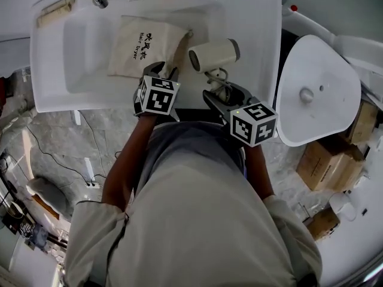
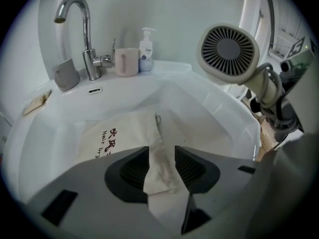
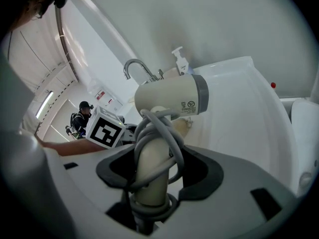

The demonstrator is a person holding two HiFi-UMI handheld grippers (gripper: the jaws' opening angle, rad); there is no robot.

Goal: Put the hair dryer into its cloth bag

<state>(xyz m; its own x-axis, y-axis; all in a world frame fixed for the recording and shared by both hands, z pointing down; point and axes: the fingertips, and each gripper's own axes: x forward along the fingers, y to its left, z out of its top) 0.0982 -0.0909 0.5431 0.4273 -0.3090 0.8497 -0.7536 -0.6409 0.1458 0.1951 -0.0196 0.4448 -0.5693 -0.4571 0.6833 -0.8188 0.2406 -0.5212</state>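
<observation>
The left gripper [image 2: 162,166] stands released over the sink [image 1: 90,70], its jaws spread with the near edge of the bag [image 2: 119,138] lying between them, unpinched. The right gripper [image 3: 152,171] is clenched on the handle of the dryer [image 3: 172,99], the cord wound round that handle and passing between the pads. In the head view the bag lies flat in the basin at 11 o'clock from the left gripper, printed side up. The dryer is held in the air at the bag's 3 o'clock, clear of the cloth, its barrel roughly level. Beyond, at 12 o'clock in the left gripper view, stand the faucet [image 2: 84,29], a cup [image 2: 126,62] and a soap bottle [image 2: 146,51]. The step in hand looks like taking hold of the bag so that it can be opened. It should go best if the left jaws close on one layer of cloth only, at the mouth, then lift to part it from the layer beneath. Whether the edge between the jaws is the mouth cannot be told from here. The dryer should then go in barrel first, the cord kept wound so that no loop snags on the hem.
</observation>
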